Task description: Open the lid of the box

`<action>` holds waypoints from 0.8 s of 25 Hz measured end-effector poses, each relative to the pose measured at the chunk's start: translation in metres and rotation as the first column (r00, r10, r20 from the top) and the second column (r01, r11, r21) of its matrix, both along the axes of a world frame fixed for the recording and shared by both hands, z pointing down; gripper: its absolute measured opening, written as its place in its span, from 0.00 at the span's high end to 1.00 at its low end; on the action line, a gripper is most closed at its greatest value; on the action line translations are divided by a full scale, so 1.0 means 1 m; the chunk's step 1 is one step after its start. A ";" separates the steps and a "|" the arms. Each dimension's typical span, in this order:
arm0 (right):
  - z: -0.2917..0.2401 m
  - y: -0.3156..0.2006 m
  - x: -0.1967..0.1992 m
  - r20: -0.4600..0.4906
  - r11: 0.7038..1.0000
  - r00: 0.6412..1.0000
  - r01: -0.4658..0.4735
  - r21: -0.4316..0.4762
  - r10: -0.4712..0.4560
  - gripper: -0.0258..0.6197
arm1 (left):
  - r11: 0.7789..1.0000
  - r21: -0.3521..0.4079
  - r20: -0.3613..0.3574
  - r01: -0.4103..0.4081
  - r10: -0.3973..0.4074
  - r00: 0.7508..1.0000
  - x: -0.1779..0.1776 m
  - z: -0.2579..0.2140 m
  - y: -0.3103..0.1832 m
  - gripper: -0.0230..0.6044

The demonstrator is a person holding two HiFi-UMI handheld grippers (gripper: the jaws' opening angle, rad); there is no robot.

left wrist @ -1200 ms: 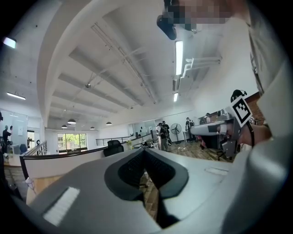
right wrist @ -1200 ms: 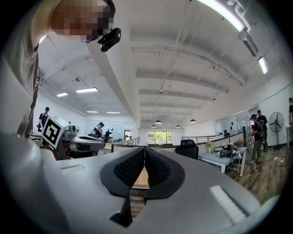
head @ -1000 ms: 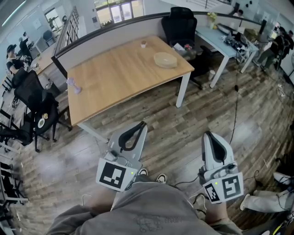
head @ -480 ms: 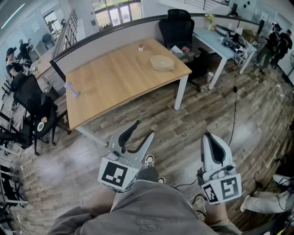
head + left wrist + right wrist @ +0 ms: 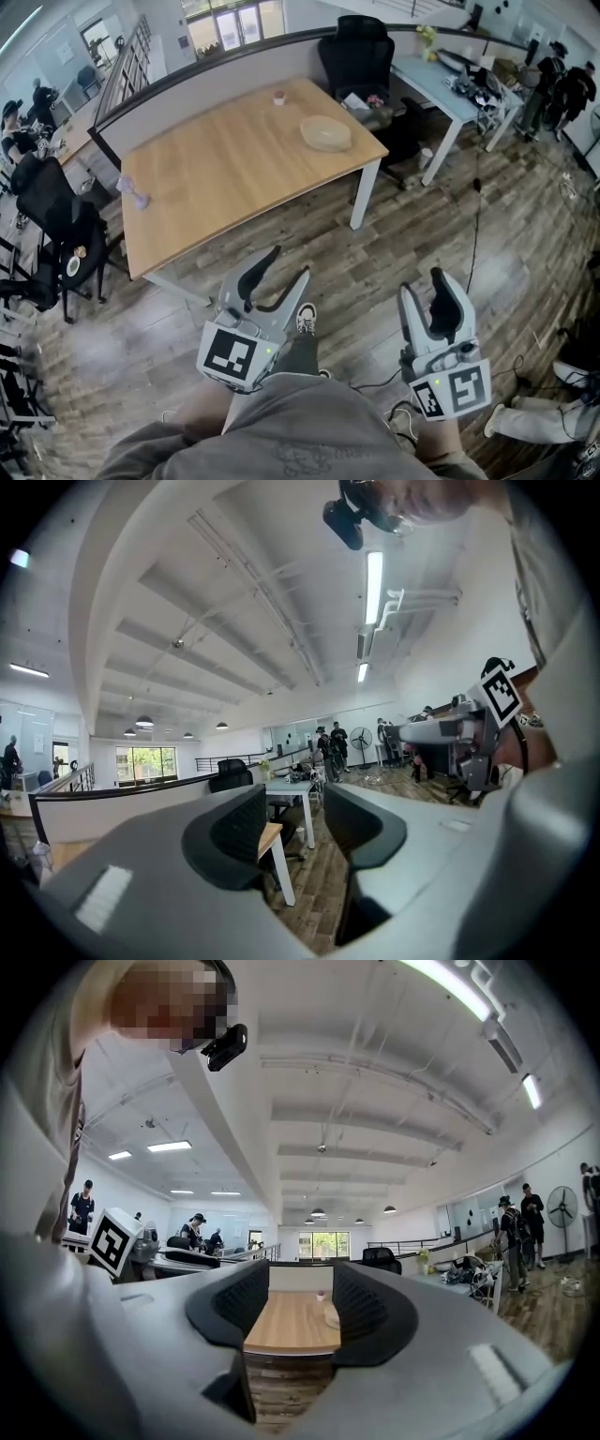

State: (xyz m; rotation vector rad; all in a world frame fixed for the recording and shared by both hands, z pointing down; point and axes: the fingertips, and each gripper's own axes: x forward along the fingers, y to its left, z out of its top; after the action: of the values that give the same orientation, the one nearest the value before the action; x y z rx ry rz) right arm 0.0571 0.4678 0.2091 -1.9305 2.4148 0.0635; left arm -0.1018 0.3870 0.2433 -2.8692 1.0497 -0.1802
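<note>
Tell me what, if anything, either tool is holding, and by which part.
Nothing is held. The left tool and right tool have both just been opening, jaws apart with nothing between them.

**Inspector A:** State of the surface?

**Inspector B:** One wooden surface on white legs, standing on a plank floor.

**Inspector A:** What lies on it?

**Inspector B:** Three items, well apart. A round box, pale and flat, sits near the far right corner. A small pinkish cup stands by the far edge, left of the box. A small purple object is at the left edge; its kind cannot be told.

**Inspector A:** And the floor?

**Inspector B:** A dark cable lies on the planks to the right of the surface.
</note>
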 end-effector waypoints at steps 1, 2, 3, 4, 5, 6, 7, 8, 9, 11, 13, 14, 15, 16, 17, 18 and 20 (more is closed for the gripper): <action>0.001 -0.011 0.002 0.000 1.000 1.000 0.000 -0.004 0.000 0.66 | 1.000 -0.005 0.003 0.001 -0.001 1.000 0.002 0.002 -0.011 0.65; 0.003 -0.023 0.005 -0.001 1.000 1.000 -0.001 -0.008 0.001 0.66 | 1.000 -0.009 0.006 0.002 -0.002 1.000 0.003 0.004 -0.024 0.65; 0.004 -0.036 0.008 -0.002 1.000 1.000 -0.003 -0.012 0.003 0.66 | 1.000 -0.013 0.009 0.004 -0.004 1.000 0.004 0.005 -0.036 0.65; 0.005 -0.049 0.010 -0.002 1.000 1.000 -0.004 -0.018 0.004 0.66 | 1.000 -0.016 0.011 0.005 -0.005 1.000 0.006 0.007 -0.050 0.65; 0.005 -0.062 0.012 -0.003 1.000 1.000 -0.005 -0.023 0.004 0.66 | 1.000 -0.018 0.012 0.006 -0.006 1.000 0.007 0.007 -0.064 0.65; 0.006 -0.076 0.013 -0.004 1.000 1.000 -0.004 -0.029 0.004 0.66 | 1.000 -0.019 0.012 0.007 -0.007 1.000 0.007 0.007 -0.077 0.65; 0.006 -0.090 0.014 -0.004 0.999 1.000 -0.004 -0.034 0.004 0.66 | 1.000 -0.021 0.013 0.008 -0.008 1.000 0.008 0.007 -0.091 0.65; 0.006 -0.104 0.015 -0.006 0.999 1.000 -0.003 -0.040 0.002 0.66 | 1.000 -0.025 0.015 0.009 -0.009 1.000 0.009 0.007 -0.105 0.65; 0.006 -0.118 0.016 -0.007 0.999 1.000 -0.001 -0.045 0.001 0.66 | 0.999 -0.031 0.018 0.010 -0.009 1.000 0.010 0.007 -0.119 0.65; 0.005 -0.149 0.017 -0.011 0.998 1.000 0.004 -0.059 -0.004 0.66 | 0.999 -0.038 0.022 0.006 -0.006 1.000 0.012 0.006 -0.149 0.65; 0.004 -0.181 0.015 -0.015 0.997 1.000 0.010 -0.070 -0.011 0.66 | 0.999 -0.038 0.024 0.002 -0.001 1.000 0.012 0.003 -0.180 0.65; 0.003 -0.197 0.013 -0.018 0.997 1.000 0.013 -0.074 -0.014 0.65 | 0.999 -0.037 0.024 0.002 -0.001 1.000 0.012 0.001 -0.196 0.65; 0.002 -0.212 0.012 -0.021 0.997 1.000 0.014 -0.078 -0.016 0.66 | 0.999 -0.037 0.025 0.003 -0.002 1.000 0.011 0.000 -0.211 0.65; 0.002 -0.227 0.012 -0.023 0.997 1.000 0.015 -0.080 -0.017 0.65 | 0.999 -0.036 0.025 0.005 -0.004 1.000 0.010 -0.001 -0.226 0.65; 0.001 -0.241 0.011 -0.026 0.997 1.000 0.015 -0.081 -0.017 0.65 | 0.999 -0.034 0.026 0.007 -0.006 1.000 0.009 -0.002 -0.240 0.65; 0.000 -0.255 0.009 -0.027 0.997 0.999 0.015 -0.082 -0.018 0.65 | 0.999 -0.032 0.025 0.008 -0.008 1.000 0.007 -0.004 -0.253 0.65; -0.001 -0.280 0.005 -0.030 0.997 0.999 0.016 -0.080 -0.019 0.66 | 1.000 -0.027 0.023 0.009 -0.008 1.000 0.003 -0.005 -0.277 0.65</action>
State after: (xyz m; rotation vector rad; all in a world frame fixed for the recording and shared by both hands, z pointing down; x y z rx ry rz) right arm 0.0622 0.1882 0.2079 -1.9546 2.4900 -0.0037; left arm -0.0986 0.1095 0.2379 -2.8798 1.0641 -0.2299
